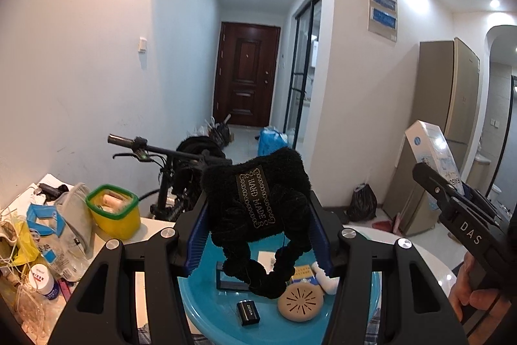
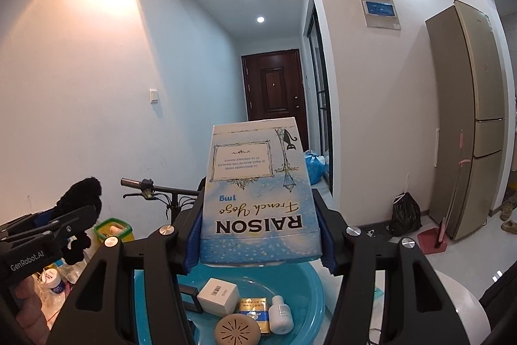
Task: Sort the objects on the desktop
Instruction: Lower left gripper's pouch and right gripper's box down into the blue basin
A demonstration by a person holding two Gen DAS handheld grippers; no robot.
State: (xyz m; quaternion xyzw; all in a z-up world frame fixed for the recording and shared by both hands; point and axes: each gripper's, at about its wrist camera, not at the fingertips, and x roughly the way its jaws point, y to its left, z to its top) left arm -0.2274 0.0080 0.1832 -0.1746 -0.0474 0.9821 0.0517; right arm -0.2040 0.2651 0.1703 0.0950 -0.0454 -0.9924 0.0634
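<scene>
1. Left gripper (image 1: 258, 215) seen with jaws clamped on a black plush hair band (image 1: 258, 209), held in the air above the teal basin (image 1: 206, 306) on the counter (image 1: 152, 225).
2. Right gripper (image 2: 260, 231) seen with jaws clamped on the lower end of a blue carton (image 2: 255, 196) printed "RAISON", held also above the same basin.
3. Judged as very light and soft: the plush gave way between the blue pads (image 1: 195, 238) and a loop of it hung down toward the basin. Slip not likely because of the fuzzy surface; best taken at the thick middle part with the "HAND MADE" label (image 1: 257, 199), as here.
4. Judged as light but stiff and smooth: the carton could slide or be dented under hard pressing. Best held across its narrow sides near one end, as here.
5. Long axis of the carton pointed away from the right wrist camera and upward, toward the corridor door (image 2: 274, 86); print read upside down in that view.
6. Hair band without a clear long axis; label ran obliquely, and the loose loop pointed down.
7. Already lying in the basin: a round beige disc (image 1: 300, 301), a small black battery (image 1: 248, 312), a white box (image 2: 218, 295) and a small white bottle (image 2: 280, 314).
</scene>
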